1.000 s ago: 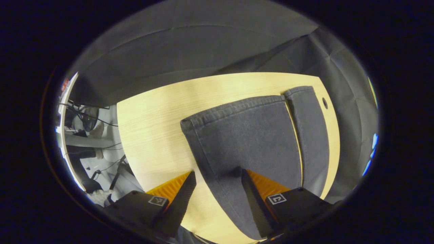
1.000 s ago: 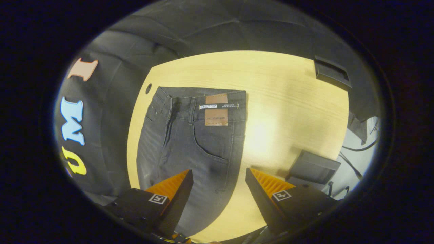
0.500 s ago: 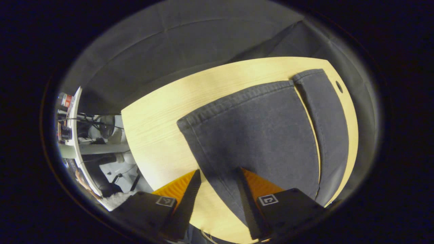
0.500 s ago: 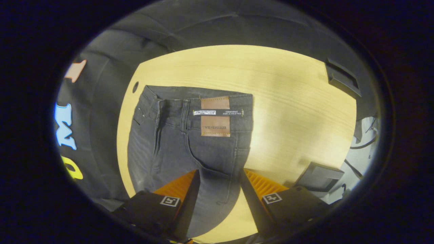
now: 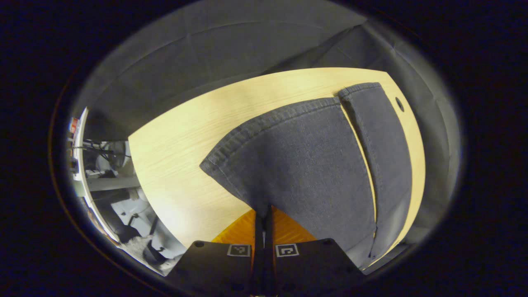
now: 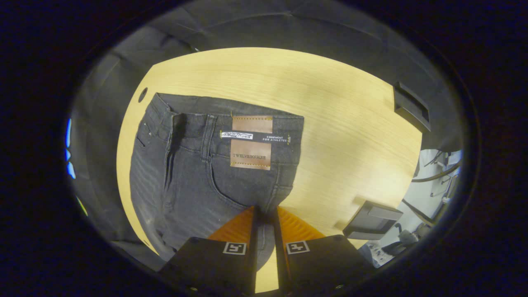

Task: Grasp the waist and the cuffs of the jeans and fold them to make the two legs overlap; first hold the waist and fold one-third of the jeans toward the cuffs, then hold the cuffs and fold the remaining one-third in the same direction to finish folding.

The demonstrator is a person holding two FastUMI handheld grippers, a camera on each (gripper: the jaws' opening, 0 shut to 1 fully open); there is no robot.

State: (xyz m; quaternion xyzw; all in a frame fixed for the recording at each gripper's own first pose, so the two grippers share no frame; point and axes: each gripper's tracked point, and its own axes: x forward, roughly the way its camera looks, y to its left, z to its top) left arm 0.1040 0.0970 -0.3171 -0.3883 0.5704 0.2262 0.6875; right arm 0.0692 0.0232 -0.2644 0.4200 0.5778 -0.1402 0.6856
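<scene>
Dark grey jeans (image 5: 305, 165) lie flat on the light wooden table (image 5: 177, 156), the two legs side by side, the near cuff (image 5: 268, 121) and the far leg (image 5: 383, 144) pointing away. My left gripper (image 5: 263, 211) is shut on the outer edge of the near leg, some way back from the cuff. In the right gripper view the waist of the jeans (image 6: 198, 181) lies far from me, with a brown leather patch (image 6: 251, 142) on the waistband. There my right gripper (image 6: 264, 211) is shut on the side seam of the jeans below the hip.
A round cable hole (image 5: 399, 104) is in the table beyond the far cuff; the cable hole (image 6: 142, 94) also shows beside the waist. Two dark boxes (image 6: 408, 106) (image 6: 371, 220) sit at the table's (image 6: 342, 123) right edge. Black cloth walls surround the table.
Both grippers were open over the jeans and have come down and shut on the denim: the left on the leg edge, the right on the side seam.
</scene>
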